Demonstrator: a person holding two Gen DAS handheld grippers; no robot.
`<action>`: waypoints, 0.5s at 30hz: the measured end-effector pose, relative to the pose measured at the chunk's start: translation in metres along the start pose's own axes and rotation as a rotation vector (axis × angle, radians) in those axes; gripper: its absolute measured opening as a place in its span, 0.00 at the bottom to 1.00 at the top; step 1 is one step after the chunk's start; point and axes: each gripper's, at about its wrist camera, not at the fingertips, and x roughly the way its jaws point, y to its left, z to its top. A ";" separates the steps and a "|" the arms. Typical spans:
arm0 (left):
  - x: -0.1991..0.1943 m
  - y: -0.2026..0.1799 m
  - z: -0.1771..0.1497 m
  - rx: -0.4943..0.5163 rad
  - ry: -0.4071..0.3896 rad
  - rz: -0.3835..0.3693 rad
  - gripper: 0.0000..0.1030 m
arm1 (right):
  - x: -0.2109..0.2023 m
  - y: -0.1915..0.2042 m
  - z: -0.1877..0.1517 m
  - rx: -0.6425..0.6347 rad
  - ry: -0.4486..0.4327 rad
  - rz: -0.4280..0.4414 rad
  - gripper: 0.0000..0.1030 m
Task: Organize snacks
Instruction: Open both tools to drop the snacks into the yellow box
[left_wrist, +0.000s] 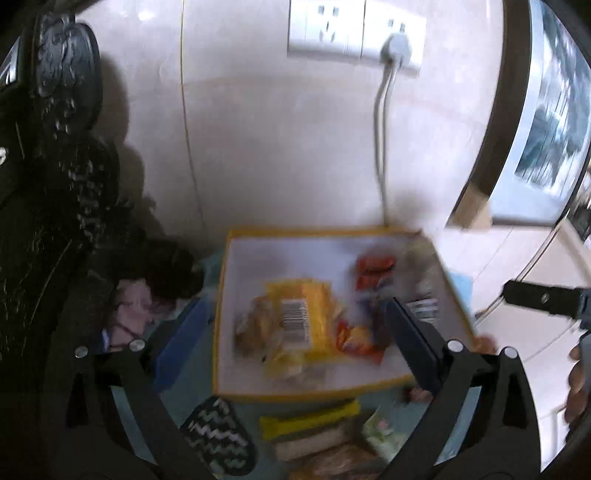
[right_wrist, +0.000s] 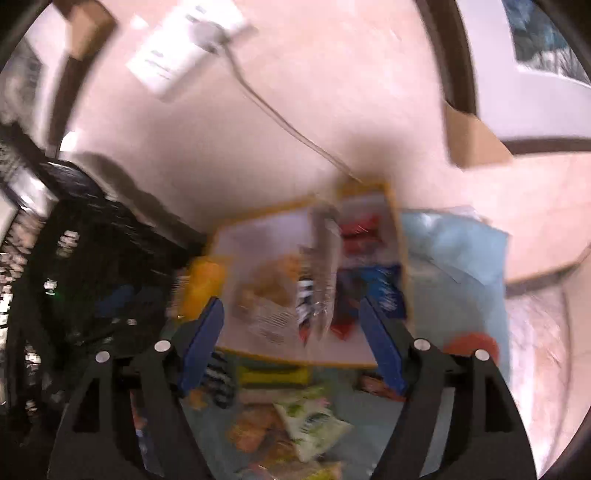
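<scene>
A shallow white box with a yellow rim (left_wrist: 314, 232) lies below the wall and holds several snack packets. Among them are a yellow packet with a barcode (left_wrist: 299, 317) and red packets (left_wrist: 373, 273). My left gripper (left_wrist: 295, 336) hangs over the box, open, with nothing between its fingers. In the right wrist view the same box (right_wrist: 266, 208) shows blurred. My right gripper (right_wrist: 291, 339) is open above its near edge. A clear crinkly packet (right_wrist: 321, 273) shows blurred over the box, beyond the blue pads (right_wrist: 203, 339), which do not touch it. More packets lie in front of the box: a yellow bar (left_wrist: 310, 417) and a green-white packet (right_wrist: 314, 424).
A black patterned chair back (left_wrist: 55, 184) fills the left. On the wall are a socket panel (left_wrist: 354, 33) and a plugged-in cable (left_wrist: 380, 147) that runs down behind the box. A cardboard box (right_wrist: 472, 140) is at the right. A light blue sheet (right_wrist: 454, 266) lies under everything.
</scene>
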 end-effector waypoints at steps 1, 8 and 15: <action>0.001 0.005 -0.011 -0.009 0.005 -0.010 0.95 | 0.001 -0.003 -0.008 -0.004 0.009 0.005 0.74; 0.002 0.026 -0.114 -0.100 0.154 -0.054 0.95 | 0.019 -0.004 -0.117 -0.102 0.174 -0.039 0.74; -0.005 0.029 -0.203 -0.015 0.293 -0.024 0.95 | 0.027 0.016 -0.218 -0.250 0.282 -0.102 0.74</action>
